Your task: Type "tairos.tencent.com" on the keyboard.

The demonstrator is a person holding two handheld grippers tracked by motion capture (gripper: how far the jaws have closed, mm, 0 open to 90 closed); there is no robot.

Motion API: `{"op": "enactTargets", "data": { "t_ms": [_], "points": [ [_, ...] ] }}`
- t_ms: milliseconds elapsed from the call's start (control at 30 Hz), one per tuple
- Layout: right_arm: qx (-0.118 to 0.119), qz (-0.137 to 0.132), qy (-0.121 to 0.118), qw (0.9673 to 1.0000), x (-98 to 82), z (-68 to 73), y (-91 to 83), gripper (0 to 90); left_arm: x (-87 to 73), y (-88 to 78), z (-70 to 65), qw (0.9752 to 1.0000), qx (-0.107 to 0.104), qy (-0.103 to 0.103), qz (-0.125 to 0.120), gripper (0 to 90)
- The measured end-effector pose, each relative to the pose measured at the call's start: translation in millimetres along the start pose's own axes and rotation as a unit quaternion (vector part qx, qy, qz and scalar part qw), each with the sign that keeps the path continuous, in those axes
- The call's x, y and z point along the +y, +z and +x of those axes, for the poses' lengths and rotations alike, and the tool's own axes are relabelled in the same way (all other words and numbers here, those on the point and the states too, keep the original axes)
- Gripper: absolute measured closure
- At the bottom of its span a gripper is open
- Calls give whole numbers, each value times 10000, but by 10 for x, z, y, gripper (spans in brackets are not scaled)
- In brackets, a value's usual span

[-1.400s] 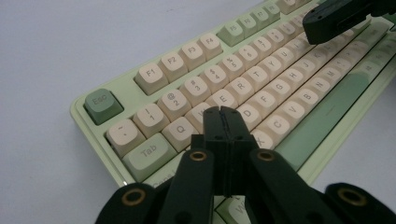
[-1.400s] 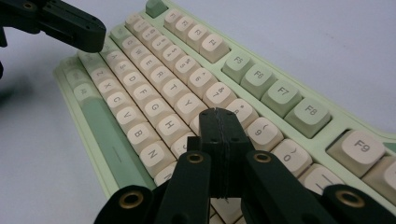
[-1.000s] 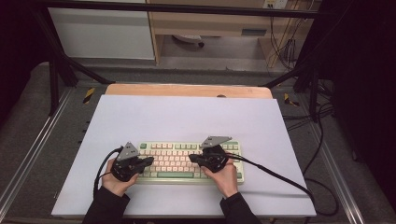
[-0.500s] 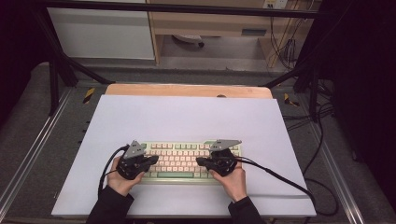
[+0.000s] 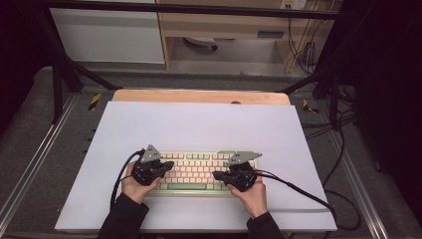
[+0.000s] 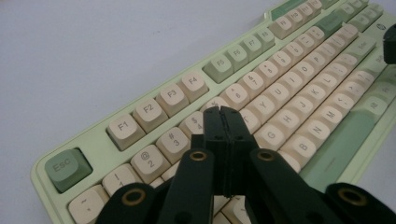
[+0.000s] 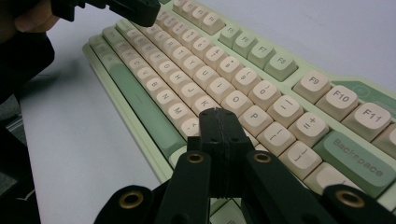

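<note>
- High view: your keyboard [image 5: 196, 172], pale green with cream keys, lies flat on the white tabletop [image 5: 199, 124], near the edge closest to you and roughly centred across it.
- Your left hand [image 5: 133, 185] holds the left hand-held gripper [image 5: 166, 165] over the keyboard's left end; your right hand [image 5: 254, 195] holds the right hand-held gripper [image 5: 217, 175] over its right part. The two point inward, toward each other.
- A black cable [image 5: 298, 190] trails from the right hand-held gripper across the tabletop and off its right side; another loops beside your left wrist.
- Left gripper view: the left hand-held gripper [image 6: 221, 112] has its jaws pressed together with nothing between them. The tips sit above the number row, about by the 4 key [image 6: 194, 122]; whether they touch a key I cannot tell. The green Esc key [image 6: 67, 167] is at the near corner.
- Right gripper view: the right hand-held gripper [image 7: 218, 113] is likewise closed on nothing, its tips over the letter rows near the P key [image 7: 254, 119]. The green Backspace key [image 7: 356, 155] lies to the right, and the long green space bar [image 7: 140, 105] runs along the left edge of the keys.
- At the top left of that view, your other hand-held gripper [image 7: 123, 9] hangs over the far end of the keyboard.
</note>
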State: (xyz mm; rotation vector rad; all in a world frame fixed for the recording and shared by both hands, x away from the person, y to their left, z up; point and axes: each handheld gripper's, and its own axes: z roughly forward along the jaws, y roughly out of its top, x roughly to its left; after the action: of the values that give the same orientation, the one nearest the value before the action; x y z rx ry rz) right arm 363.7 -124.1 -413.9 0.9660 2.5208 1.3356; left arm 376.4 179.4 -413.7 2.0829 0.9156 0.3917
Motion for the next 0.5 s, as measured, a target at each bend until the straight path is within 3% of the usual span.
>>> {"op": "enactTargets", "data": {
  "t_ms": [500],
  "points": [
    [19, 3, -35, 10000, -17, 11, -20, 900, -9, 149, -33, 9999, -2, 66, 82, 900]
  ]
}}
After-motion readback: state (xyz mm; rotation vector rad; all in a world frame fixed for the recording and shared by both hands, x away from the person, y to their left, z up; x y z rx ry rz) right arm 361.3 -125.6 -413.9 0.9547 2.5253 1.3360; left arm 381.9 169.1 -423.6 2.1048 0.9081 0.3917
